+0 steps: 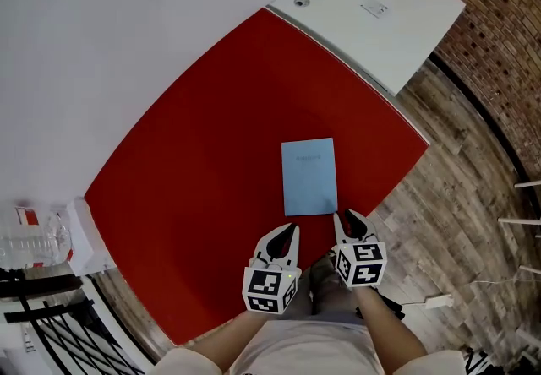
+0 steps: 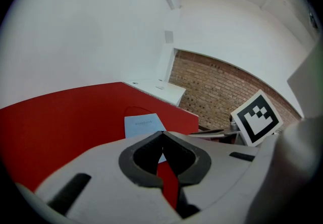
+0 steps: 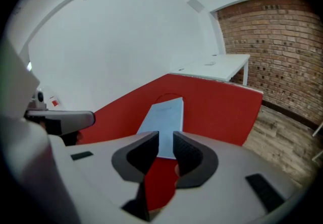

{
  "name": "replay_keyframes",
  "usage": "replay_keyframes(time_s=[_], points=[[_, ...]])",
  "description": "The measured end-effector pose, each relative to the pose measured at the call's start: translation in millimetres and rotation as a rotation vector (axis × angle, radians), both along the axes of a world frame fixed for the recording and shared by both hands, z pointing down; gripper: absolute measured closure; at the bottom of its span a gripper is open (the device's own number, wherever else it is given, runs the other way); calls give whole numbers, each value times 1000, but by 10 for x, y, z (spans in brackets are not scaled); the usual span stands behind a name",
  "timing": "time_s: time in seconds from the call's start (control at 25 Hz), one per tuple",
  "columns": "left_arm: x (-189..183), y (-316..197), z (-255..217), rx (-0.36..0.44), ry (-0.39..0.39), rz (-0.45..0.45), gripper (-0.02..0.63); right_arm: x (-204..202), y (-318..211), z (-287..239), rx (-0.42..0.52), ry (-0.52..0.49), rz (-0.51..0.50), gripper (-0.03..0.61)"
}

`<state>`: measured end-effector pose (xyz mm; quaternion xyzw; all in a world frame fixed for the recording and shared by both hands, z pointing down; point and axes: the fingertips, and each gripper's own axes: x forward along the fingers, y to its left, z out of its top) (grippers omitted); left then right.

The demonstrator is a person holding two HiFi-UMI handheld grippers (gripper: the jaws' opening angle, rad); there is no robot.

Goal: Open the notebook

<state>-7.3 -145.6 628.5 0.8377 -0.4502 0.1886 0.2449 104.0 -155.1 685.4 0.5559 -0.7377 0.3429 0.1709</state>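
a: where's the notebook (image 1: 308, 176)?
b: closed, flat on the red table (image 1: 186, 171), near its front edge, open red surface all round.
a: and the tongs?
b: left gripper (image 1: 287, 233) pressed together. right gripper (image 1: 345, 218) slightly spread, empty. both hover just beside the notebook's near edge.

Bare office-like room — red table (image 1: 186, 196), white desk (image 1: 372, 19), brick wall (image 1: 499, 19), wood-plank floor (image 1: 456, 221)
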Motion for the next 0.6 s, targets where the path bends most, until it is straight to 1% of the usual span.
replay_keyframes(time_s=[0.24, 0.36, 0.6], points=[[15, 38, 205, -38, -9, 1, 609, 37, -100, 448, -95, -40, 25, 494], [-8, 22, 266, -49, -11, -8, 609, 6, -156, 568, -126, -64, 6, 489], [-41, -40, 315, -58, -11, -19, 609, -64, -199, 738, -186, -80, -33, 486]])
